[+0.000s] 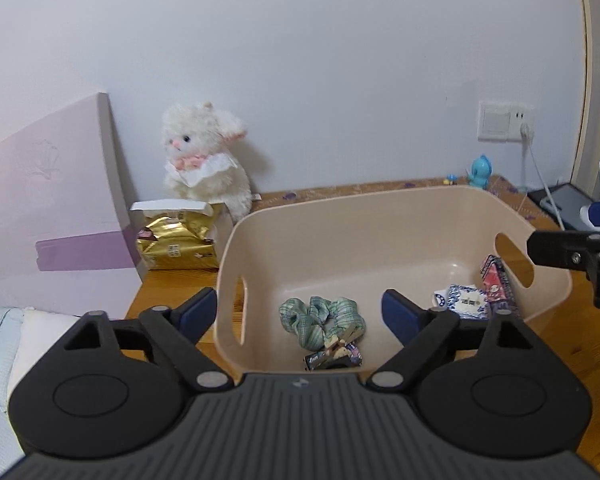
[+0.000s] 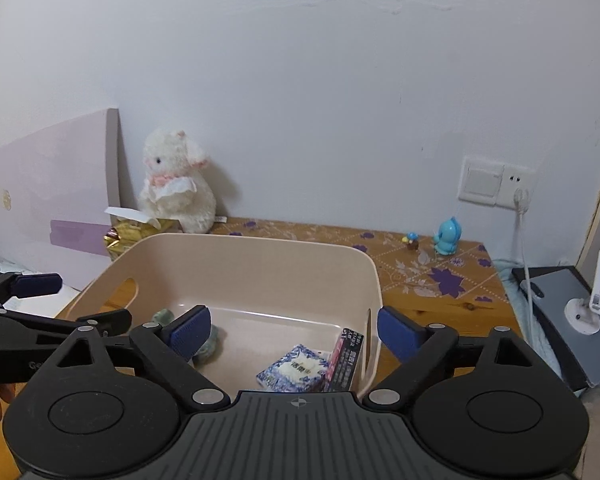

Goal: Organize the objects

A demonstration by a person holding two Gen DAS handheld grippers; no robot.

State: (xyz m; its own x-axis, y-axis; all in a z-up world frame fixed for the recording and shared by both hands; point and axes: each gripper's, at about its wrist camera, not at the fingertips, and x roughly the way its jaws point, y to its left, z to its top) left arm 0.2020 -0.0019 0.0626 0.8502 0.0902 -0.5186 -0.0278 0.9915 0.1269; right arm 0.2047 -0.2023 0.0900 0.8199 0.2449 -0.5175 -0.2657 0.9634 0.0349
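My left gripper (image 1: 298, 312) is spread wide, nothing btwn the pads, straddling the near left wall of the beige bin (image 1: 340, 216) at frame center. My right gripper (image 2: 294, 330) is spread too, empty, over the bin's right wall. Inside the bin: green scrunchie (image 1: 320, 320), blue-white tissue pack (image 2: 292, 372), pink packet (image 1: 498, 284).

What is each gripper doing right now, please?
Left gripper: open, holding nothing.
Right gripper: open, holding nothing.
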